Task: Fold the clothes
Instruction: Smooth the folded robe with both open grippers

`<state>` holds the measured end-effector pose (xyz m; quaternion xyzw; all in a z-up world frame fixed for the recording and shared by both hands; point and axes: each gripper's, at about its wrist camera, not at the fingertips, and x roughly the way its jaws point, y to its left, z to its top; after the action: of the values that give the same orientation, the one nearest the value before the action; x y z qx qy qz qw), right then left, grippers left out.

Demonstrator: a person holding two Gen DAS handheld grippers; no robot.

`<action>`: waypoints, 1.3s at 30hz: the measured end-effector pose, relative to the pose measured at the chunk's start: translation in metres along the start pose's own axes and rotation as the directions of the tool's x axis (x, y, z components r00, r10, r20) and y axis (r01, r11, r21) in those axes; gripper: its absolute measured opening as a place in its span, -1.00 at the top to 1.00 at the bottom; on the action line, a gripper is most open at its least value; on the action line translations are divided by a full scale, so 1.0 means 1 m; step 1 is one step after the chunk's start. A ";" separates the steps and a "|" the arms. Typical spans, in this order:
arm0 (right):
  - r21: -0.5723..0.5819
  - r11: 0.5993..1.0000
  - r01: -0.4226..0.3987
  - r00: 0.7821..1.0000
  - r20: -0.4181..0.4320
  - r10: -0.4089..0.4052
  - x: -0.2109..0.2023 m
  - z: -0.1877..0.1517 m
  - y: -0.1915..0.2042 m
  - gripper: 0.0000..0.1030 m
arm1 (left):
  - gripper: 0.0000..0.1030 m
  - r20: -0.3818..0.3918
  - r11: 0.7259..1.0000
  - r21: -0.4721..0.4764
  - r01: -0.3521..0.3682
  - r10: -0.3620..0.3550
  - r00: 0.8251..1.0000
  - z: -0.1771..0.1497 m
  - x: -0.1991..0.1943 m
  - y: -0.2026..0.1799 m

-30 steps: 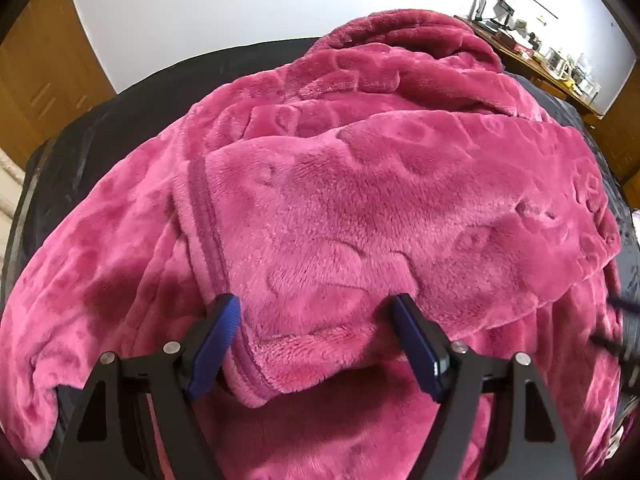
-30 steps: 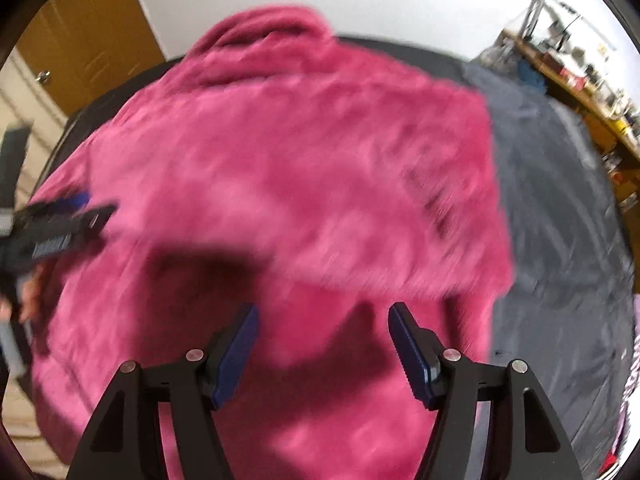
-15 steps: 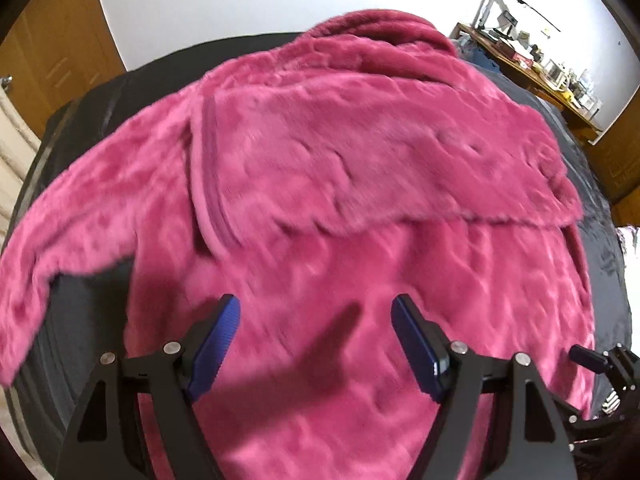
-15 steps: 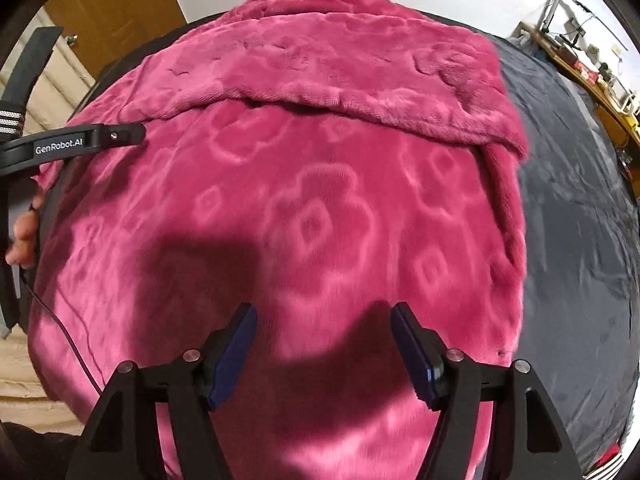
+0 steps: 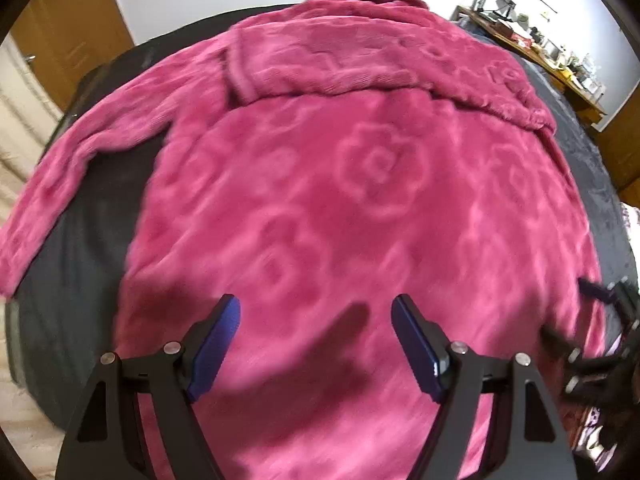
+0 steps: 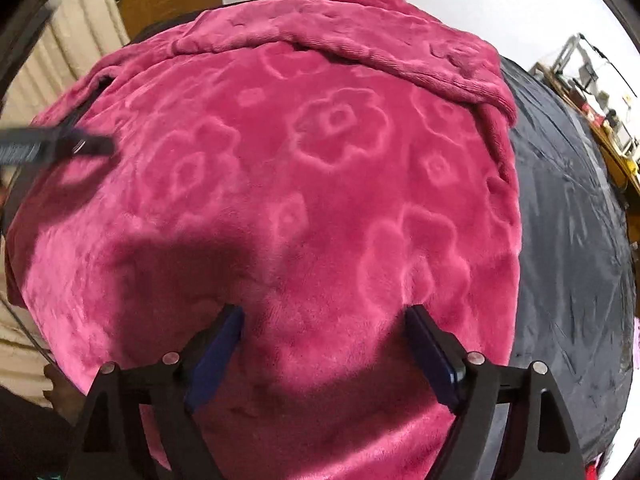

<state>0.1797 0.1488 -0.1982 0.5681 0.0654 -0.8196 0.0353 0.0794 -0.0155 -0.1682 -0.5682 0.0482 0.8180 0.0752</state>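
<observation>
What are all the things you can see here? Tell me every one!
fluffy garment: one, deep pink with raised flower shapes, spread on the dark cover, its top part folded down across it
sleeve: one, pink, sticking out to the left side in the left wrist view
dark cover: one, dark grey, under the garment
wooden doors: brown, against the white wall behind
cluttered desk: one, wooden, far right at the wall, things on it too small to tell
left gripper: one, black with blue fingers, open above the garment
right gripper: one, black with blue fingers, has just been opening, fabric bulging between them
</observation>
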 end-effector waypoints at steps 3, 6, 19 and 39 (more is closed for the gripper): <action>0.043 0.999 -0.028 0.999 0.030 0.027 -0.015 -0.005 0.007 -0.66 | -0.57 -0.004 0.999 -0.026 -0.032 0.032 0.999 -0.018 -0.008 0.020; 0.028 0.998 -0.049 0.999 0.020 0.049 -0.017 -0.016 0.024 -0.66 | -0.57 -0.023 0.997 -0.054 -0.061 0.060 0.998 -0.030 -0.005 0.038; 0.014 1.000 0.014 1.000 -0.005 -0.014 -0.006 -0.026 0.026 -0.96 | -0.58 -0.047 0.999 0.042 -0.017 0.019 0.999 -0.064 0.003 0.043; 0.056 0.998 -0.002 0.997 -0.077 0.007 -0.011 -0.003 0.039 -0.98 | -0.62 0.000 0.997 -0.031 0.064 -0.064 0.998 -0.095 -0.027 0.066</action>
<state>0.1916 0.1102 -0.1916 0.6001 0.0425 -0.7986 0.0186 0.1647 -0.0976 -0.1769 -0.5711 0.0174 0.8155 0.0928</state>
